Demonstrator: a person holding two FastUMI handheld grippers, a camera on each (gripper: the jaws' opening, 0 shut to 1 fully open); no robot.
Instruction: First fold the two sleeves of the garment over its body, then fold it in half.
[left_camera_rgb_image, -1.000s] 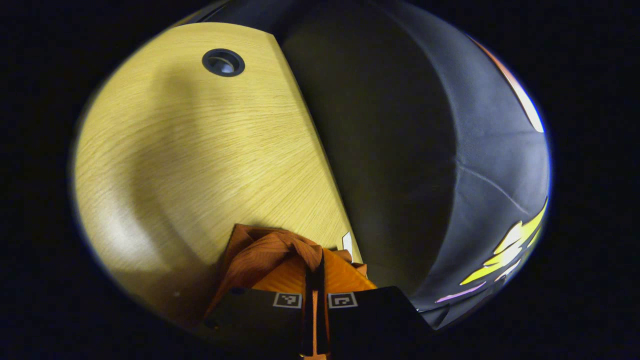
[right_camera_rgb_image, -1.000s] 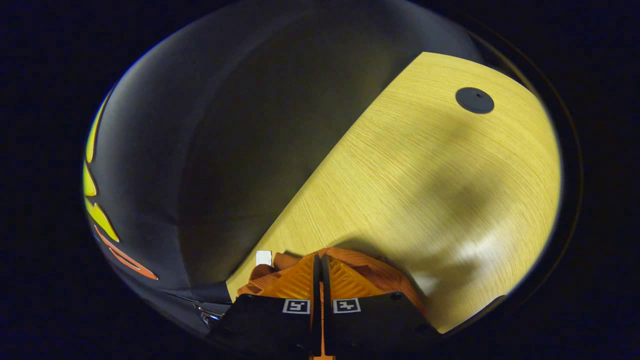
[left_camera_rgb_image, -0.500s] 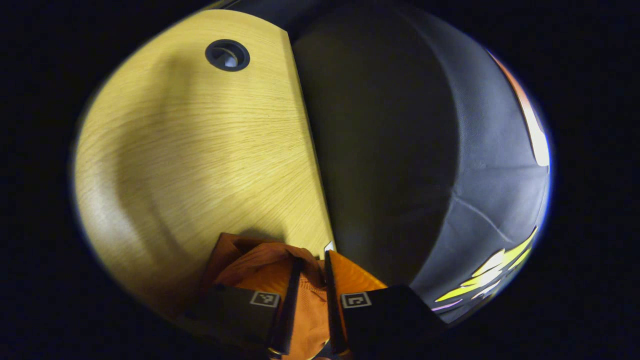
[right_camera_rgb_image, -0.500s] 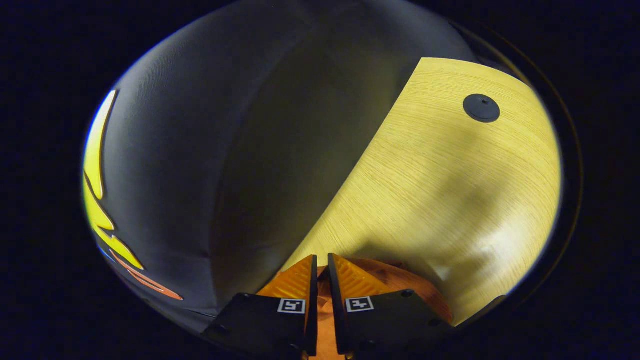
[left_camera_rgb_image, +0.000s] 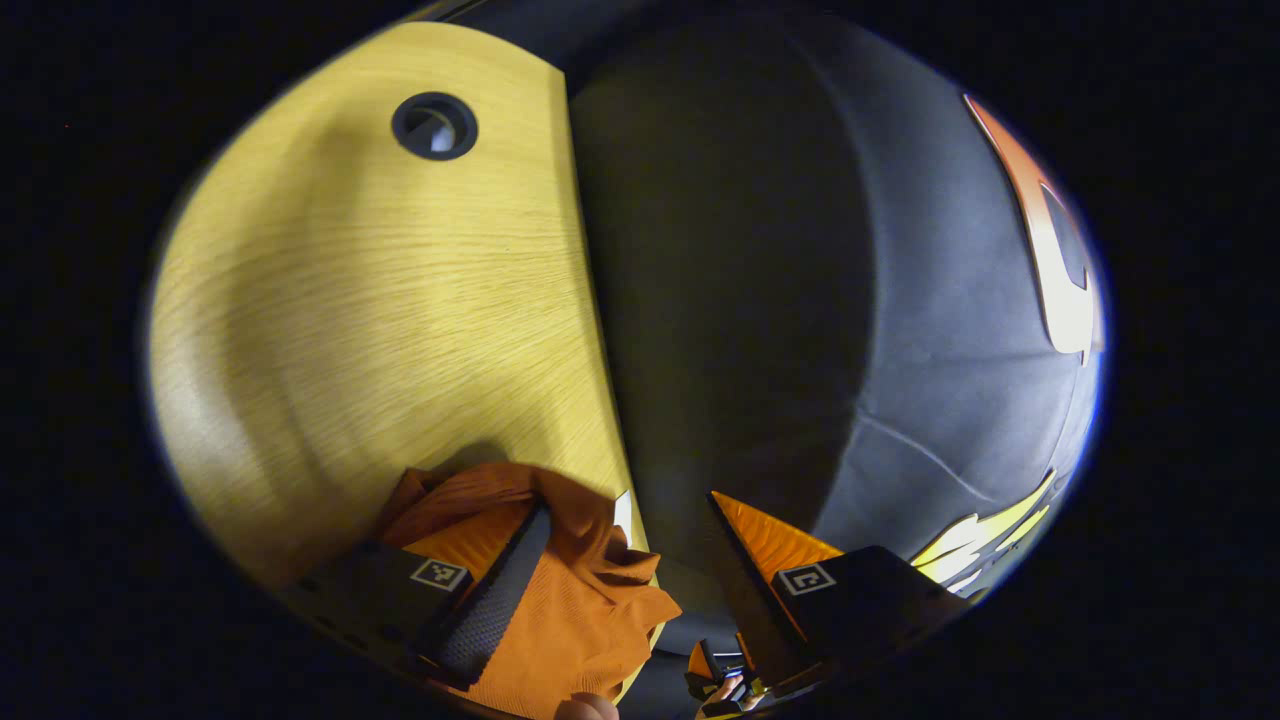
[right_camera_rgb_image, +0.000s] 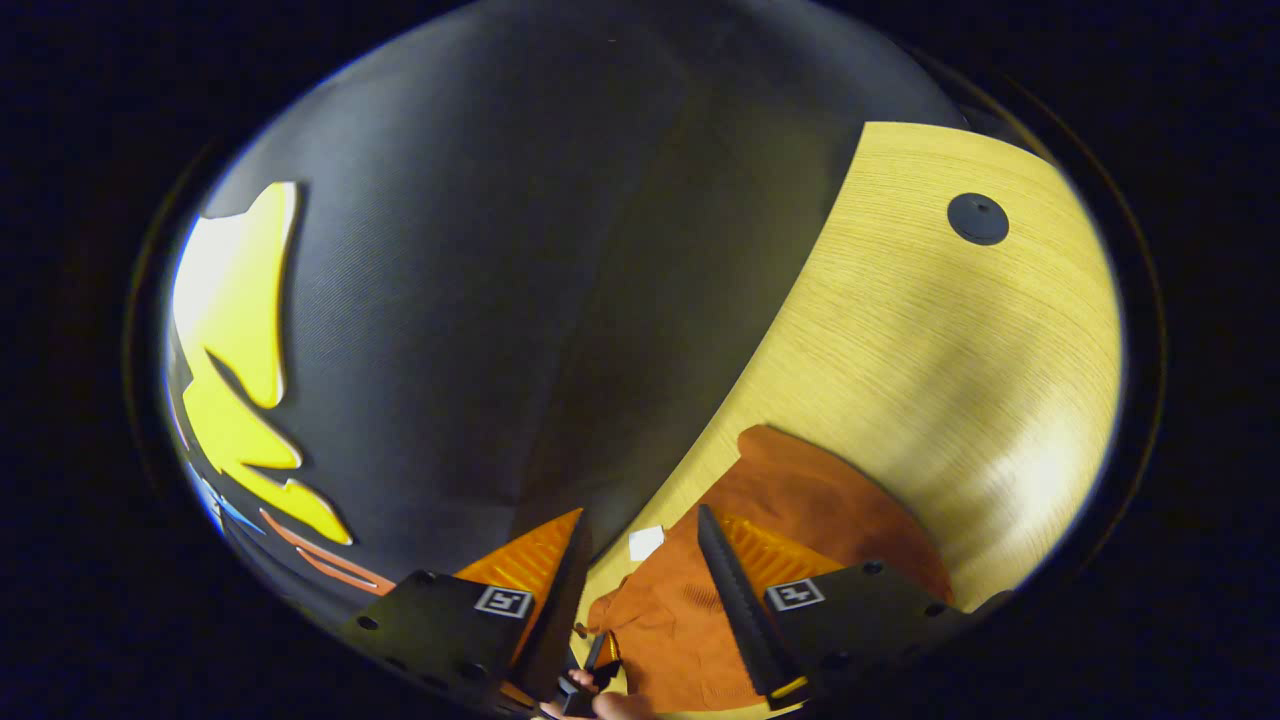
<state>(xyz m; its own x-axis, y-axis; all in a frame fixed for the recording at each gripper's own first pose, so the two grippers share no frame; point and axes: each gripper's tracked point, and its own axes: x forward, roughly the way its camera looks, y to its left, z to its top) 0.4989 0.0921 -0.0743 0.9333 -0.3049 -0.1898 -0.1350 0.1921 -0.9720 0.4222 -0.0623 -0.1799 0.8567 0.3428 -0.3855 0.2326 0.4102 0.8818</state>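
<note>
Left gripper view: the left gripper (left_camera_rgb_image: 620, 570) has spread wide, letting go of the orange garment (left_camera_rgb_image: 570, 600), now lying at the desk (left_camera_rgb_image: 380, 300) edge. The right gripper (right_camera_rgb_image: 640, 580) has spread too, so this fold looks finished.

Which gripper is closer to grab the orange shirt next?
Probably the left gripper: it is open, with bunched orange shirt lying against one finger. The right gripper is open too, over flatter cloth at the table edge, so it is nearly as well placed.
</note>
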